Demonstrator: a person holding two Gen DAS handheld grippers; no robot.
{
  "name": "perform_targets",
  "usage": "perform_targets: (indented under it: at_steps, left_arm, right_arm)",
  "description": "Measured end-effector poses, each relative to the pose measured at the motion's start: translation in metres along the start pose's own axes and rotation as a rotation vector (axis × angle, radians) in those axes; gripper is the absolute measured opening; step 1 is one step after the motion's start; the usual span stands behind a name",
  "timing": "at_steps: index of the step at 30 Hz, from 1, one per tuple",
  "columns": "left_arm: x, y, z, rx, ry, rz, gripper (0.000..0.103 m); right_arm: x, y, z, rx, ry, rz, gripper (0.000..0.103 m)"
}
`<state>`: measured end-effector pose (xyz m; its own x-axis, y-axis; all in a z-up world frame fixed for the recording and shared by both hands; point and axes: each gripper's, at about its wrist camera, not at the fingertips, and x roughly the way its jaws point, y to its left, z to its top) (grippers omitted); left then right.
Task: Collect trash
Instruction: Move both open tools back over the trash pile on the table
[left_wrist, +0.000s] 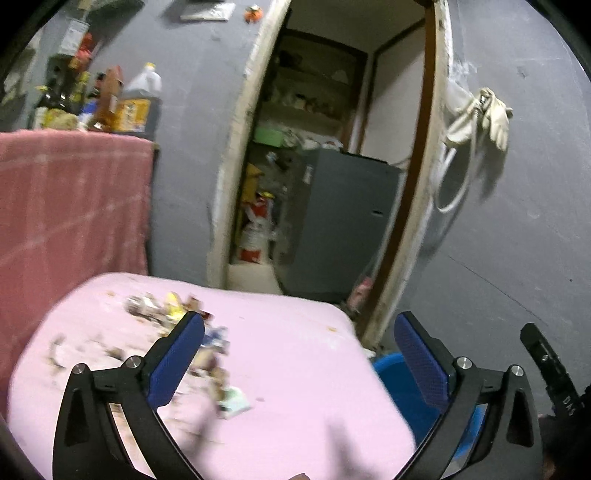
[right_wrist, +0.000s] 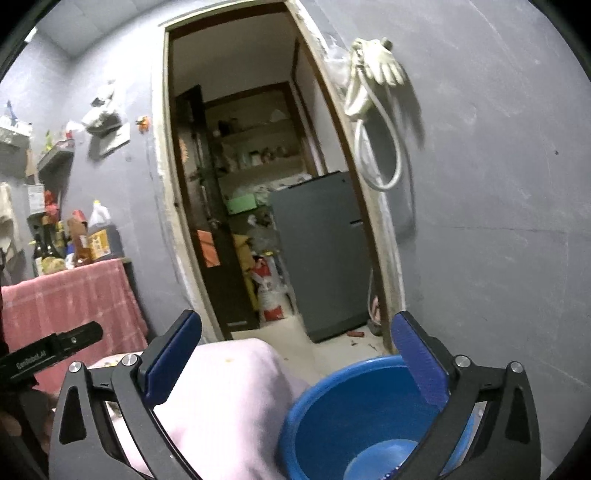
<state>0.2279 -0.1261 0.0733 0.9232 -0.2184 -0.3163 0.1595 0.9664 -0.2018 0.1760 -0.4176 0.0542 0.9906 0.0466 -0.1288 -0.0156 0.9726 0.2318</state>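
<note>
The left gripper (left_wrist: 299, 354) is held above a pink tabletop (left_wrist: 295, 369), pointing forward and a little downward, and its jaws are wide apart with nothing between them. The trash (left_wrist: 177, 332), a scattered heap of small wrappers and scraps, lies on the left part of this pink surface, just beyond and beside the left blue pad (left_wrist: 177, 358); the picture is blurred, so I cannot tell single pieces. The right gripper (right_wrist: 297, 356) is held to the right of the other one, above the edge of the pink tabletop (right_wrist: 229, 391) and a blue basin (right_wrist: 351, 406), which stands lower, just beside the corner of the tabletop. Its jaws are also wide apart and hold nothing. The basin shows a lighter blue bottom, and the right pad (right_wrist: 421, 365) is over its rim. In the left wrist view a black part of the right gripper is seen at the right edge. Ahead of both grippers there is an open doorway (right_wrist: 258, 184) in a grey wall, with a grey cabinet (right_wrist: 317, 251) behind it, and a pale glove (right_wrist: 380, 62) hangs on the wall right of the door frame. To the left, bottles (left_wrist: 122, 99) stand on a table with a red cloth (left_wrist: 74, 199).
</note>
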Motion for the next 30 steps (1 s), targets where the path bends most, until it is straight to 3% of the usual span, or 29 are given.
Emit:
perform_targets:
  at_steps: [13, 26, 30]
  left_arm:
    - [-0.047, 0.056, 0.009, 0.003, -0.108, 0.103, 0.101]
    - [-0.055, 0.121, 0.007, 0.028, -0.115, 0.215, 0.101]
    - [-0.044, 0.142, 0.003, 0.021, -0.076, 0.236, 0.101]
  right_arm:
    - [-0.006, 0.077, 0.015, -0.088, -0.062, 0.143, 0.103]
    - [0.019, 0.147, 0.004, -0.191, -0.049, 0.25, 0.103]
    - [0.035, 0.161, -0.001, -0.21, -0.022, 0.28, 0.103]
